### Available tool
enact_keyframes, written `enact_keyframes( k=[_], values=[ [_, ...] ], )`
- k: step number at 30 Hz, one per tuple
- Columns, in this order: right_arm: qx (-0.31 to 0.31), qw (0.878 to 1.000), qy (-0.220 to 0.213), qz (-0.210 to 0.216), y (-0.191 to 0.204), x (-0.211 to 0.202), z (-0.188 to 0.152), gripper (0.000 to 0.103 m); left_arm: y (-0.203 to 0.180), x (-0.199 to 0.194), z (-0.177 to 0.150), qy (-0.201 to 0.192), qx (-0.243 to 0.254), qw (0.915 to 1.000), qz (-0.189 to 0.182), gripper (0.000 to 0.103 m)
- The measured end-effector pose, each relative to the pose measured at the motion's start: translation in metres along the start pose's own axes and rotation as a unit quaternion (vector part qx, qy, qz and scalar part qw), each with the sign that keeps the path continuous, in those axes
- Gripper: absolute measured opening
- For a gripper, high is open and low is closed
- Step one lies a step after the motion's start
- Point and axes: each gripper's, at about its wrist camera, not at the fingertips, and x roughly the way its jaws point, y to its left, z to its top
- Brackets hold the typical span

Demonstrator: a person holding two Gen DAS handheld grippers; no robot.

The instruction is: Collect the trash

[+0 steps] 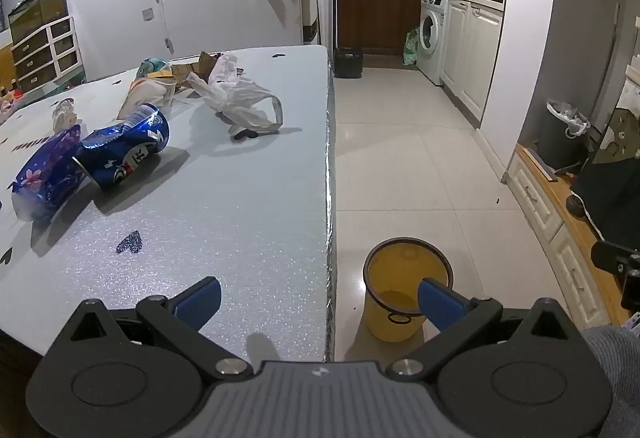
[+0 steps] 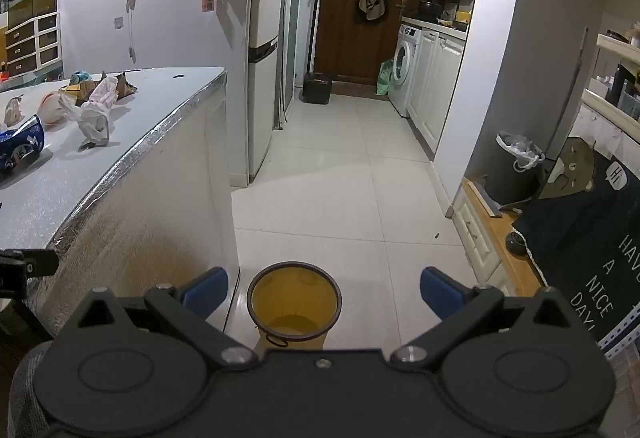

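Observation:
Trash lies on the grey glittery table (image 1: pixel 240 206): a crushed blue can (image 1: pixel 128 150), a blue flowered wrapper (image 1: pixel 44 178), a crumpled white plastic bag (image 1: pixel 240 94) and cardboard scraps (image 1: pixel 192 70) behind it. A yellow bin (image 1: pixel 400 294) stands on the floor beside the table's edge. My left gripper (image 1: pixel 320 298) hangs open over the table's near right corner, with nothing between its fingers. My right gripper (image 2: pixel 324 292) is open above the yellow bin (image 2: pixel 294 304), also with nothing in it. The can (image 2: pixel 20 148) and the white bag (image 2: pixel 96 114) show at the left of the right wrist view.
The table's foil-taped edge (image 1: pixel 330 166) drops to a tiled floor (image 1: pixel 408 166). A fridge (image 2: pixel 264 50), a washing machine (image 2: pixel 404 66) and white cabinets line the corridor. A dark lined bin (image 2: pixel 516 166) and a low wooden bench (image 2: pixel 496 234) stand at the right.

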Motion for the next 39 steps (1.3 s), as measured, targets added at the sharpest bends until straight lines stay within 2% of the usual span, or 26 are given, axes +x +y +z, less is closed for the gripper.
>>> enact_keyframes(
  k=[39],
  values=[
    [-0.001, 1.0, 0.003, 0.0, 0.0026, 0.0029, -0.0006, 0.103, -0.0092, -0.0034, 0.0044, -0.003, 0.002, 1.0, 0.0, 0.103]
  ],
)
